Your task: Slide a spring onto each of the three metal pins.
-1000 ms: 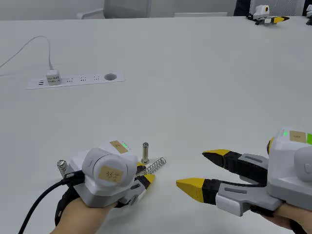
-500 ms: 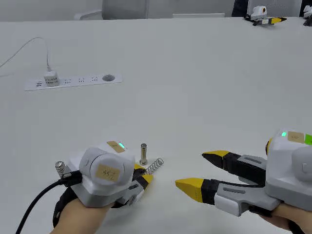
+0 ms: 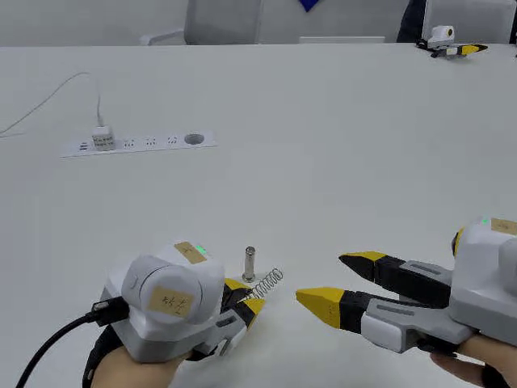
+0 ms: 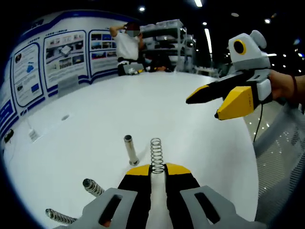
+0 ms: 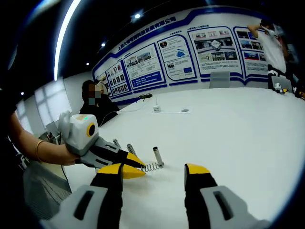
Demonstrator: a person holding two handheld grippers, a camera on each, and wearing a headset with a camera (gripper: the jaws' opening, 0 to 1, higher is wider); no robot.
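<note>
spring (image 3: 268, 281) over a white table (image 3: 339, 145), power strip (image 3: 141, 144) beyond, poster wall (image 5: 190, 52) behind.

White table (image 3: 323, 145), white power strip (image 3: 145, 144). The spring (image 3: 266, 282) and the pin (image 3: 250, 263) are silver. The left gripper (image 3: 249, 296) and right gripper (image 3: 321, 277) are pale grey with black jaws and yellow tips. The cable (image 3: 48, 356) is black. Blue-bordered wall panels (image 5: 181, 52) carry white posters.
</note>
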